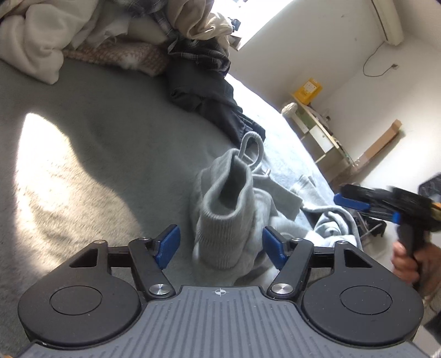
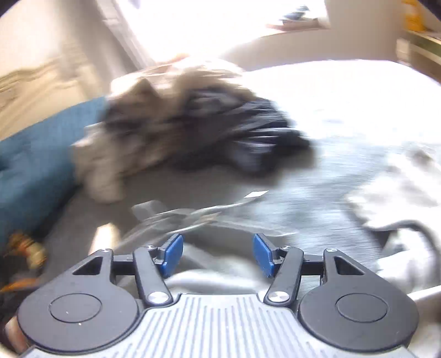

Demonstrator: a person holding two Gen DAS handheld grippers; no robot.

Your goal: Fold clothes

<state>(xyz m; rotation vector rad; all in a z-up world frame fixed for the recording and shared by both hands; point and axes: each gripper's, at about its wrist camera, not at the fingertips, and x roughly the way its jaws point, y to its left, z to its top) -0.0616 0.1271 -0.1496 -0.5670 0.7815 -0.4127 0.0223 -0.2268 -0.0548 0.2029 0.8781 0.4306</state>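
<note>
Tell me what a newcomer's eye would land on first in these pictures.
The grey sweatshirt, its ribbed cuff standing up between the open fingers of the left gripper on the grey bed. Next, the heap of clothes at the bed's far end. The right wrist view is mostly motion blur, with the right gripper open.

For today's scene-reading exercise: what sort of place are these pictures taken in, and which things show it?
Probably a bedroom at home. A heap of unfolded clothes lies on a wide grey blanket, a low shelf unit stands against the white wall, and an air conditioner hangs high up.
</note>
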